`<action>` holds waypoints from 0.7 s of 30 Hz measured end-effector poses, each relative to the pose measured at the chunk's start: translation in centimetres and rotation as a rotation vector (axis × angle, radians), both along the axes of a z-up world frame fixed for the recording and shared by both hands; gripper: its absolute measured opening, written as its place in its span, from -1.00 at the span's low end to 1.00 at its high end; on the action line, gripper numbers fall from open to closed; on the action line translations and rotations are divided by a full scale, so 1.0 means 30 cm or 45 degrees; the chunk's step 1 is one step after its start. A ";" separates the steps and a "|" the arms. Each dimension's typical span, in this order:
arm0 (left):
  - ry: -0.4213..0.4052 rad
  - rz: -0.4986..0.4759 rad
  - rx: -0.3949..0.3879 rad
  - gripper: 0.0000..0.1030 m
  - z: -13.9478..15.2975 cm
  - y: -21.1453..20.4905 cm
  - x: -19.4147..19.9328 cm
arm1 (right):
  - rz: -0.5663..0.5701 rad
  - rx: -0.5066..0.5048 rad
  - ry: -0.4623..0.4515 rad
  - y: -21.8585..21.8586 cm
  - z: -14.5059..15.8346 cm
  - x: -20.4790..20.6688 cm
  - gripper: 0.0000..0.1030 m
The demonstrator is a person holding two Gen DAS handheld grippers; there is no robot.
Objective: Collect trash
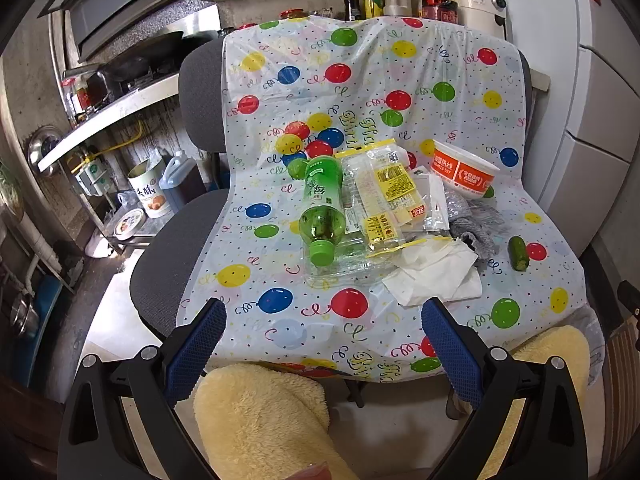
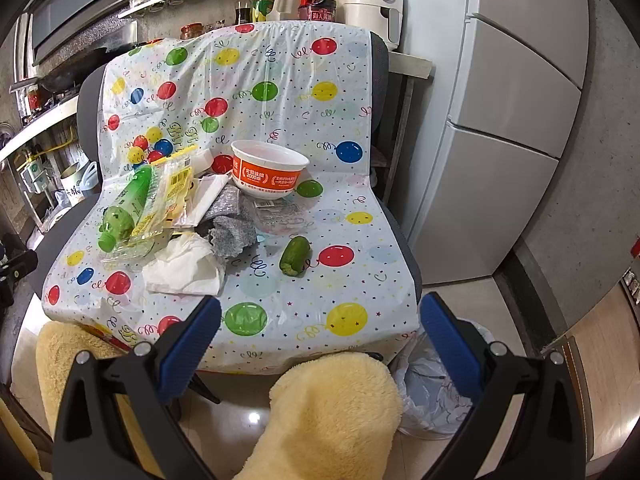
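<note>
Trash lies on a chair draped with a balloon-print plastic sheet [image 1: 360, 80]. A green plastic bottle [image 1: 322, 208] lies on its side, also in the right wrist view [image 2: 128, 208]. Beside it are yellow and clear wrappers [image 1: 390, 200], a white tissue [image 1: 436, 274], a grey crumpled cloth [image 1: 478, 228], an orange-and-white paper bowl [image 1: 464, 172] and a green cucumber piece [image 2: 295, 255]. My left gripper [image 1: 324, 320] is open and empty, in front of the bottle and tissue. My right gripper [image 2: 320, 316] is open and empty, at the seat's front edge near the cucumber.
A plastic trash bag [image 2: 432, 384] sits on the floor at the chair's front right. A grey fridge [image 2: 500, 120] stands on the right. Kitchen counter and shelves [image 1: 100, 112] run along the left. Yellow fleece-clad legs [image 2: 336, 412] are below the grippers.
</note>
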State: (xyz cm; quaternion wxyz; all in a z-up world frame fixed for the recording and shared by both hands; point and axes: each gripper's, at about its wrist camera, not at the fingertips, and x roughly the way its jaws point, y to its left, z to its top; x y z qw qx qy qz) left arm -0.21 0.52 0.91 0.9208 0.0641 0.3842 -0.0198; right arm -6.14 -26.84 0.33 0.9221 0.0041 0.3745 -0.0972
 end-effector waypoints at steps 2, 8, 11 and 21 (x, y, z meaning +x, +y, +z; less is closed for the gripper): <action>-0.001 0.002 0.000 0.89 0.000 0.000 0.000 | 0.000 -0.003 -0.001 0.000 0.000 0.000 0.89; -0.001 0.002 0.000 0.89 0.000 0.002 -0.001 | 0.000 -0.002 0.000 -0.001 -0.002 -0.001 0.89; -0.001 0.002 -0.001 0.89 0.002 0.004 -0.003 | -0.001 -0.012 -0.003 -0.001 -0.002 0.000 0.89; -0.002 0.003 -0.001 0.89 0.000 0.004 -0.002 | 0.001 -0.013 -0.005 -0.002 -0.005 0.001 0.89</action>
